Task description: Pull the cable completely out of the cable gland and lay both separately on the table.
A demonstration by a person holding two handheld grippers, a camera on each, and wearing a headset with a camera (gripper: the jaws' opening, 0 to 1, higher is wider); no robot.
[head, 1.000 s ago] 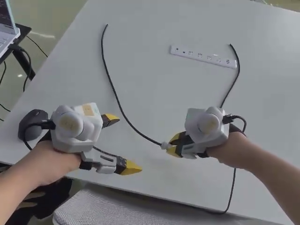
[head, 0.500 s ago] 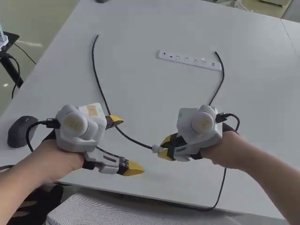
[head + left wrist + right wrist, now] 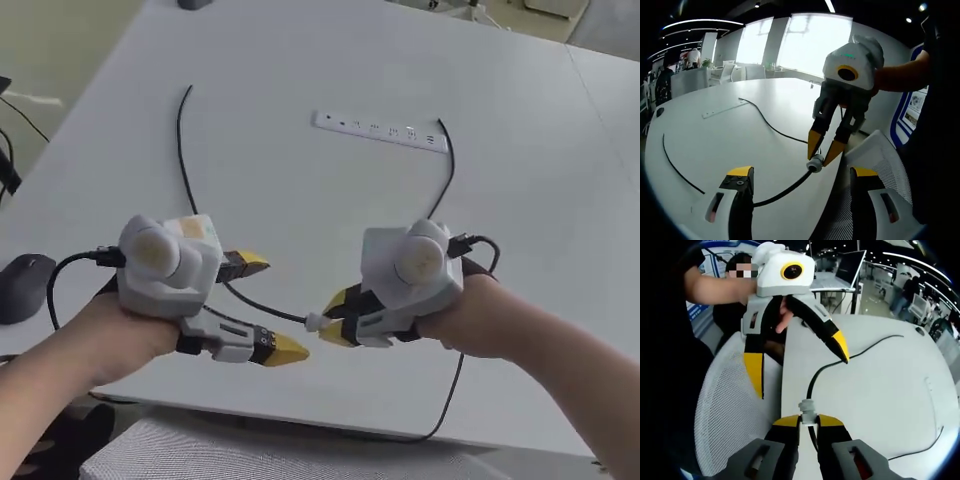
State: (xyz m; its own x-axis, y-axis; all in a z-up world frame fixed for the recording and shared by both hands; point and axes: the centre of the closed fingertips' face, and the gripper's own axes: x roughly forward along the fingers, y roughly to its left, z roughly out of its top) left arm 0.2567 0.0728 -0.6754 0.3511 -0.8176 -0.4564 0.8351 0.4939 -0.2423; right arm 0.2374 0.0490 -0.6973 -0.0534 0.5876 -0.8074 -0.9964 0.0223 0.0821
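**Gland clamped in the right jaws, cable threaded through it**

Nearest the person, the white perforated mesh of a chair back [image 3: 725,405] curves below the table's rounded edge. Just above that edge, the right gripper [image 3: 809,421], glossy white plastic with yellow-tipped black jaws, is closed on the cable gland [image 3: 807,410], a small pale ribbed collar. The cable [image 3: 815,377], thin, black and round, enters the gland from the front. How much of it passes on between the jaws is hard to make out.

The left gripper [image 3: 275,306] faces it, near but not touching. Its long jaws are spread wide and hold nothing. In the left gripper view the cable [image 3: 785,190] runs down between them, and the gland [image 3: 815,163] sits pinched in the right gripper [image 3: 821,156].

The table [image 3: 300,180] is smooth, matte and white. Across it the cable [image 3: 185,170] bends away in a long arc, its near stretch hidden behind the left gripper.

Farther off lies a flat white power strip [image 3: 380,131]. Its dark cord disappears behind the right hand [image 3: 480,315].
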